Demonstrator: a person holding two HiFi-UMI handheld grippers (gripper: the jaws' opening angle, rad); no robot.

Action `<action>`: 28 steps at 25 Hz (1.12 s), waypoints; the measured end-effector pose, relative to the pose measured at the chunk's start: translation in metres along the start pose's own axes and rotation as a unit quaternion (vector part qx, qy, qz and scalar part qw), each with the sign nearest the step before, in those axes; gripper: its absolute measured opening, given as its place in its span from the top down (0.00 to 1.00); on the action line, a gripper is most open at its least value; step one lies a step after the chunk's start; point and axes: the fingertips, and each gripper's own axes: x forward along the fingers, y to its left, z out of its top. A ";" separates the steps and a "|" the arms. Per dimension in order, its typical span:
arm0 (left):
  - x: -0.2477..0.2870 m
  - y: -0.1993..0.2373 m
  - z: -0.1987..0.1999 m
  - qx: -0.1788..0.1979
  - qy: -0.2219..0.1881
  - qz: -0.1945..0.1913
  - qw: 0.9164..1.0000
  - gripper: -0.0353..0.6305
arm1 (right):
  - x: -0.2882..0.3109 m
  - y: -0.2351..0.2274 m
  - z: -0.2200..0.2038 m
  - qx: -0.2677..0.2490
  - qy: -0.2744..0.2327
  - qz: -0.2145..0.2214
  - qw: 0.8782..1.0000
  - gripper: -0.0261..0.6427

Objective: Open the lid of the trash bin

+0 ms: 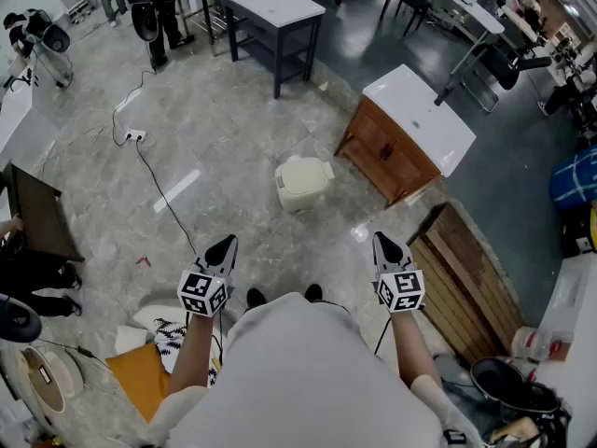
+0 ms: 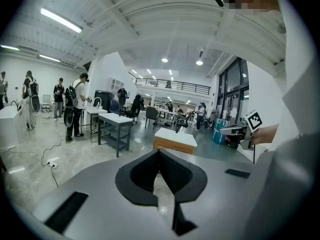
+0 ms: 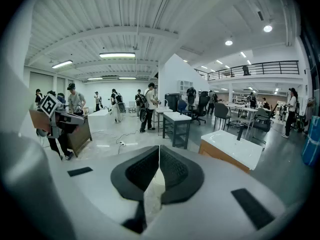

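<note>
2 tools, the left gripper [image 1: 225,245] and right gripper [image 1: 382,244], have their jaws pressed together on nothing. Well ahead, about midway between them, the squat cream plastic trash bin [image 1: 303,182] sits lid-down on the grey marbled floor [image 1: 233,138]; neither looks nearer. No legible label shows

Cream trash bin [image 1: 303,181], grey marbled floor [image 1: 233,138], b/w marker cubes [image 1: 203,292].

The floor [image 1: 215,138] is seen steeply from above by the head camera. Level forward views are taken close behind the left hand-held gripper [image 1: 223,246] and right hand-held gripper [image 1: 385,244]. The far white-topped cabinet [image 1: 420,119] is shared by all.
</note>
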 end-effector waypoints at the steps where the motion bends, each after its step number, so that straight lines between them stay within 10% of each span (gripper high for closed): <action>1: 0.000 0.001 0.000 0.000 0.000 0.000 1.000 0.92 | 0.000 0.000 0.000 0.000 0.000 0.000 1.000 0.91; 28: -0.029 0.044 0.004 0.009 -0.008 -0.029 0.999 0.92 | 0.015 0.061 0.021 -0.001 -0.006 -0.013 1.000 0.91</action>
